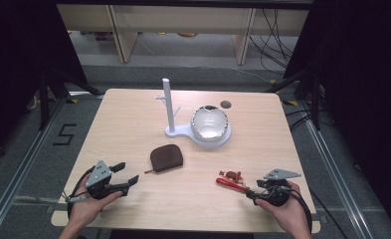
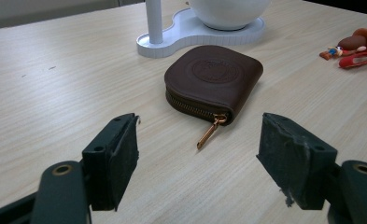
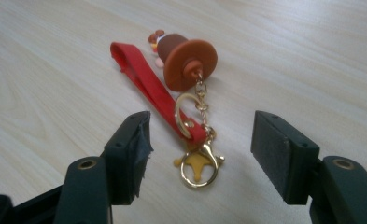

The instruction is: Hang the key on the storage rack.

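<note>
On the pale wooden table (image 1: 133, 124) the red keychain (image 3: 172, 100) lies flat near your right gripper (image 3: 200, 158), its gold ring between the spread jaws, which touch nothing. Your left gripper (image 2: 197, 161) is spread too, facing the brown zip pouch (image 2: 214, 81) just beyond it. You seem to be at the approach step; next, lower the right jaws around the strap and close gently.

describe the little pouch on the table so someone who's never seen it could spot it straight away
On the light wooden table, find the white stand with its upright post near the middle. Just in front of it lies the brown pouch. It is the only dark leather thing there, rounded, zipped shut, with a gold zip pull.
</note>
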{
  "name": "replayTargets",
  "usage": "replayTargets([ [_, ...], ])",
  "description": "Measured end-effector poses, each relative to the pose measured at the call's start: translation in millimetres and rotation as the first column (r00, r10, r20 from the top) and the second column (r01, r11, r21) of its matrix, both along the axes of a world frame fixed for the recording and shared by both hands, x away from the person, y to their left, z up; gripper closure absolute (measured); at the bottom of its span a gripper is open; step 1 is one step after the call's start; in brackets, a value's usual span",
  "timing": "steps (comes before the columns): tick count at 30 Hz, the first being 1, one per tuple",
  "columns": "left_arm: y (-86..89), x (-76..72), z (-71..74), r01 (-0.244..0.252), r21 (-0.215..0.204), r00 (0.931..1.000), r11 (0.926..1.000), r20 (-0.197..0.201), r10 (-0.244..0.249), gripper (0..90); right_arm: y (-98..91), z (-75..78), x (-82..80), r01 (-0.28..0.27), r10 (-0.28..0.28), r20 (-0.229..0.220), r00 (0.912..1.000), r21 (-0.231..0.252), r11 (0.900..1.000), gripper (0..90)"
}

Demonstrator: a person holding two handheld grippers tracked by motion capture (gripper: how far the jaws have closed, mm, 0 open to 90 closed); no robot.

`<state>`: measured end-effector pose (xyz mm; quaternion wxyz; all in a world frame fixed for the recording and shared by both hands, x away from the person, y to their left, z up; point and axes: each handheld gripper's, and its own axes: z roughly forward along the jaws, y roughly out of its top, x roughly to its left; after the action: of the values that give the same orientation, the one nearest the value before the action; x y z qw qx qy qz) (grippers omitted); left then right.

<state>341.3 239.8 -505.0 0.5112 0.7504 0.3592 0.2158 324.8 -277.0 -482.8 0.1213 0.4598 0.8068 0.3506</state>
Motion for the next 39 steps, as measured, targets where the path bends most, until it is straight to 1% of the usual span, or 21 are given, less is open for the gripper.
replayTargets([
  [2, -2.3, 1.6, 2.3, 0.005, -0.001, 1.0, 1.0, -0.006, -0.005, 27.7, 0.8, 1.1, 1.3, 0.007, -0.007, 0.005, 1.0, 0.013, 0.9999, 38.3],
  [3, -3.4, 2.7, 3.5, 0.009, 0.0, 1.0, 1.0, -0.003, -0.009, 27.8, 0.1, 0.1, 3.1, -0.007, 0.007, 0.036, 0.9993, 0.001, 1.0, 38.1],
  [4, -4.3, 3.9, 5.0, 0.012, 0.004, 0.9999, 0.9999, -0.009, -0.012, 27.9, 3.4, 2.0, 0.4, 0.034, -0.034, -0.004, 0.9994, 0.029, 0.999, 37.8],
  [8, -9.9, 11.4, 7.4, 0.029, -0.012, 0.9993, 0.9995, -0.022, -0.029, 28.2, 3.8, 2.2, 1.7, 0.028, -0.028, 0.0, 0.9996, 0.025, 0.9993, 38.0],
  [11, -18.4, 18.8, 10.0, 0.056, 0.001, 0.9979, 0.9984, -0.032, -0.056, 28.2, 5.8, 3.6, 1.0, 0.039, -0.037, -0.044, 0.9984, 0.046, 0.9982, 38.3],
  [12, -21.1, 20.6, 10.7, 0.063, 0.008, 0.9974, 0.998, -0.035, -0.062, 28.1, 3.0, 3.4, 3.9, 0.015, -0.015, -0.006, 0.9999, 0.026, 0.9995, 38.4],
  [14, -28.6, 25.9, 13.2, 0.092, 0.038, 0.995, 0.995, -0.042, -0.09, 28.0, 1.7, 4.0, 5.2, 0.016, -0.016, -0.005, 0.9999, 0.024, 0.9996, 38.5],
  [16, -35.7, 33.1, 14.3, 0.122, 0.068, 0.9915, 0.9902, -0.055, -0.118, 27.8, 3.2, 6.7, 4.6, 0.04, -0.038, -0.04, 0.9985, 0.05, 0.9979, 38.5],
  [20, -45.7, 49.3, 15.2, 0.166, 0.129, 0.9839, 0.9778, -0.089, -0.155, 26.5, 1.9, 8.8, 8.4, -0.002, 0.001, 0.005, 1.0, 0.016, 0.9999, 38.3],
  [21, -47.4, 53.2, 15.9, 0.176, 0.139, 0.9819, 0.9745, -0.095, -0.164, 26.0, 3.9, 9.5, 8.0, 0.007, -0.006, -0.018, 0.9998, 0.048, 0.9988, 38.2],
  [23, -50.1, 59.6, 18.3, 0.193, 0.166, 0.9781, 0.967, -0.11, -0.177, 25.0, 4.9, 11.6, 8.4, 0.006, -0.006, -0.017, 0.9998, 0.029, 0.9996, 38.1],
  [24, -50.6, 62.9, 19.3, 0.2, 0.179, 0.9771, 0.9633, -0.11, -0.182, 24.9, 6.2, 12.8, 8.2, 0.017, -0.016, -0.042, 0.999, 0.028, 0.9995, 38.0],
  [25, -50.6, 66.7, 21.0, 0.214, 0.217, 0.9737, 0.9525, -0.126, -0.19, 24.3, 5.6, 10.9, 11.1, -0.007, 0.007, -0.008, 0.9999, 0.018, 0.9998, 38.0],
  [27, -52.3, 71.2, 21.2, 0.23, 0.235, 0.9689, 0.9446, -0.146, -0.199, 23.0, 8.8, 13.4, 11.2, 0.012, -0.011, -0.041, 0.9991, 0.018, 0.9998, 37.7],
  [28, -53.8, 72.8, 20.4, 0.224, 0.241, 0.9699, 0.9441, -0.15, -0.192, 22.5, 10.1, 13.8, 11.5, 0.013, -0.012, -0.038, 0.9992, 0.022, 0.9997, 37.6],
  [29, -54.9, 74.1, 19.8, 0.234, 0.255, 0.9672, 0.9381, -0.159, -0.198, 21.9, 9.9, 13.2, 13.7, -0.018, 0.019, -0.025, 0.9995, 0.03, 0.9994, 37.4],
  [31, -57.7, 75.7, 18.6, 0.249, 0.266, 0.9636, 0.9312, -0.166, -0.21, 21.6, 11.8, 16.1, 12.1, -0.003, 0.003, -0.028, 0.9996, 0.011, 0.9999, 37.0],
  [33, -59.6, 76.1, 18.6, 0.244, 0.276, 0.965, 0.9297, -0.164, -0.205, 21.3, 12.7, 17.5, 11.8, -0.002, 0.002, -0.049, 0.9988, 0.01, 1.0, 36.4],
  [34, -60.4, 76.5, 18.4, 0.256, 0.274, 0.9622, 0.9271, -0.166, -0.216, 21.1, 12.7, 18.1, 11.6, -0.004, 0.005, -0.049, 0.9988, 0.007, 1.0, 36.3],
  [37, -62.5, 76.4, 18.6, 0.241, 0.277, 0.9654, 0.9303, -0.167, -0.2, 21.0, 12.2, 18.6, 12.4, -0.013, 0.013, -0.046, 0.9989, -0.007, 0.9999, 35.9],
  [39, -62.5, 76.6, 19.6, 0.254, 0.277, 0.9635, 0.9267, -0.157, -0.217, 20.9, 12.8, 17.5, 13.3, -0.021, 0.021, -0.035, 0.9992, -0.009, 0.9997, 35.8],
])
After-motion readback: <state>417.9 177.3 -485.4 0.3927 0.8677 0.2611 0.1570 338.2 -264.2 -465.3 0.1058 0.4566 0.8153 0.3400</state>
